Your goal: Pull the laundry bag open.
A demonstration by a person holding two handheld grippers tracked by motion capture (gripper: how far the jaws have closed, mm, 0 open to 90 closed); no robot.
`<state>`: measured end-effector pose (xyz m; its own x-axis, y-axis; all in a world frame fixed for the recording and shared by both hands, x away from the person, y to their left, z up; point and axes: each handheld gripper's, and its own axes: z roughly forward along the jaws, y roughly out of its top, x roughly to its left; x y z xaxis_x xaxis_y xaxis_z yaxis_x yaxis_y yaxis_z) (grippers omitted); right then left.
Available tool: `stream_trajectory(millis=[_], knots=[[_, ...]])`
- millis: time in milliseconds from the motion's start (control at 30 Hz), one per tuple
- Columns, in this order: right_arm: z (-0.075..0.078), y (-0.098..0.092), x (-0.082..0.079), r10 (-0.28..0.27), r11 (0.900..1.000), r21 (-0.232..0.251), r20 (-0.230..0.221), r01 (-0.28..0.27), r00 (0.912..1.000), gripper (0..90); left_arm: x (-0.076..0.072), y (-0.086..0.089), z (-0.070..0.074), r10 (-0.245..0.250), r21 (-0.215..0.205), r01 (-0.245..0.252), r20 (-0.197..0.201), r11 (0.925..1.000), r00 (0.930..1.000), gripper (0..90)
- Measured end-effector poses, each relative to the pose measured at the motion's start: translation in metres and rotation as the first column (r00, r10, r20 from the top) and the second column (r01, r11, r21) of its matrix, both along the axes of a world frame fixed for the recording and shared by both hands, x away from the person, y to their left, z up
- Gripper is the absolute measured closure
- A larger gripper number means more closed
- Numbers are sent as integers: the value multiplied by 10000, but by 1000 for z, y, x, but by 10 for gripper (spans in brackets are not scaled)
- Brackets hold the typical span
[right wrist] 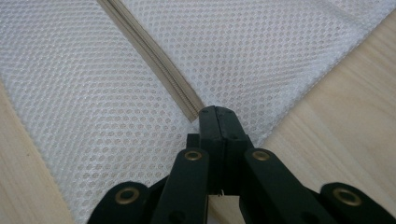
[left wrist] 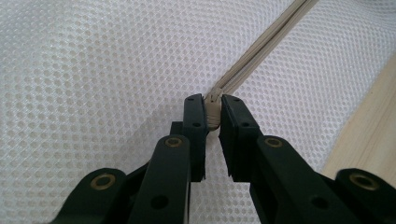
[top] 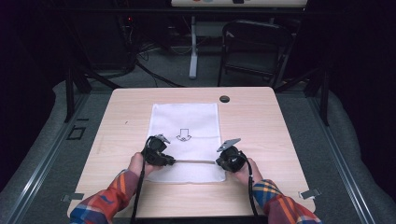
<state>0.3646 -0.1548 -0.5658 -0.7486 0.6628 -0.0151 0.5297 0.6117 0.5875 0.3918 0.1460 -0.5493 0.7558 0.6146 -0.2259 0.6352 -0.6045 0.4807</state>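
Note:
A white mesh bag point(top: 184, 123) lies flat in the middle of the wooden table point(top: 261, 121), with a black arrow print point(top: 184, 135) on it. A beige zipper point(top: 195, 161) runs across its near end. My left gripper point(top: 173, 161) is shut on the beige zipper pull point(left wrist: 213, 111), seen close between the jaws of my left gripper point(left wrist: 213, 103), with the zipper point(left wrist: 261, 51) running away from it. My right gripper point(top: 217, 162) holds the opposite end. There the right gripper point(right wrist: 215, 112) is shut on the mesh bag point(right wrist: 93, 107) at the end of the zipper point(right wrist: 149, 51).
A round dark grommet point(top: 224, 99) sits in the table beyond the bag. Bare wood point(right wrist: 336, 130) lies on both sides of the bag. A black folding chair point(top: 254, 46) and a white table leg point(top: 193, 46) stand on the floor behind the table.

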Motion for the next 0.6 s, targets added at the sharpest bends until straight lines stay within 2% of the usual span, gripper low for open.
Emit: stream_trajectory(millis=[300,600], knots=[[1,1,0,33,9999,-155,38,-32,10000,900,-1,7,0,250,30,-250,-87,9997,9996,805],[1,1,0,75,9996,-257,46,-74,10000,900,-4,15,0,464,193,-464,10,9987,9989,807]])
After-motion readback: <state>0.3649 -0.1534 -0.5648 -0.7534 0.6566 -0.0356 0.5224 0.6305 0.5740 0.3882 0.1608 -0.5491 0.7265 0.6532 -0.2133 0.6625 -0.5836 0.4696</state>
